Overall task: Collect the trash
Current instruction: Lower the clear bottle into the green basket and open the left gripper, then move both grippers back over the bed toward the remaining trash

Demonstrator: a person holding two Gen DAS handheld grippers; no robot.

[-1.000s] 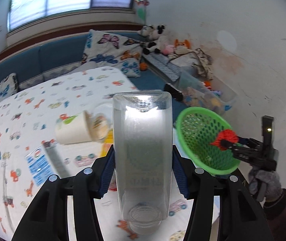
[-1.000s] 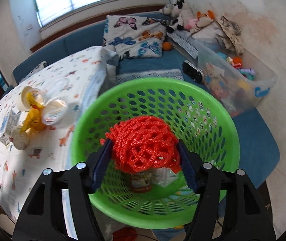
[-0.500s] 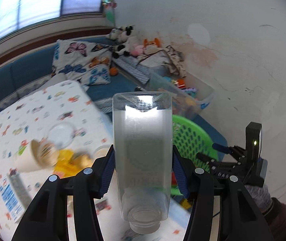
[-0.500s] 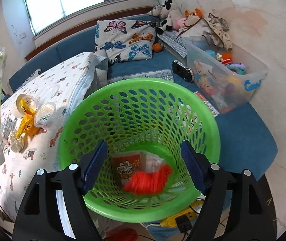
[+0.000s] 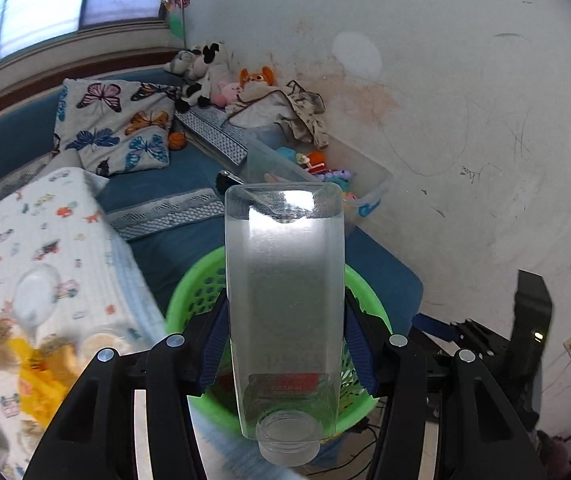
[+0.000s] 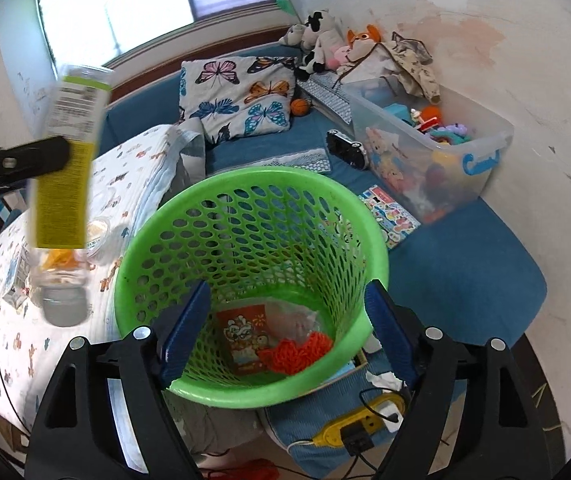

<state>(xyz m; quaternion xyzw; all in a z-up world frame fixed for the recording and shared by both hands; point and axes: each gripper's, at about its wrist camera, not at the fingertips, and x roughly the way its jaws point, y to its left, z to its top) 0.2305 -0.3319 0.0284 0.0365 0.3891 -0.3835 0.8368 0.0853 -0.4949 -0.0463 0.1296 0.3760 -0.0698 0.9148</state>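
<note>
At the far left of the right wrist view, the left claw (image 6: 25, 164) was clenched on a clear plastic bottle (image 6: 67, 176) with a yellow-green label, its cap end hanging downward over the desk (image 6: 9, 344), which wore a white cloth printed with small animals. Under the bottle lay cups (image 6: 97, 230) and a yellow wrapper (image 6: 59, 258) on the cloth. In the left wrist view the same bottle (image 5: 285, 300) stood between the blue pads, mouth toward the camera, in front of a green basket (image 5: 189, 300). Just right of the desk, that basket (image 6: 253, 184) sat below the right claw (image 6: 285, 320), whose jaws stood apart with nothing between them. At the basket's bottom lay an orange net (image 6: 301, 354) touching a red packet (image 6: 245, 336). Farther right, a clear bin (image 6: 437, 152) of toys stood on a blue mat (image 6: 465, 264) against the wall.
</note>
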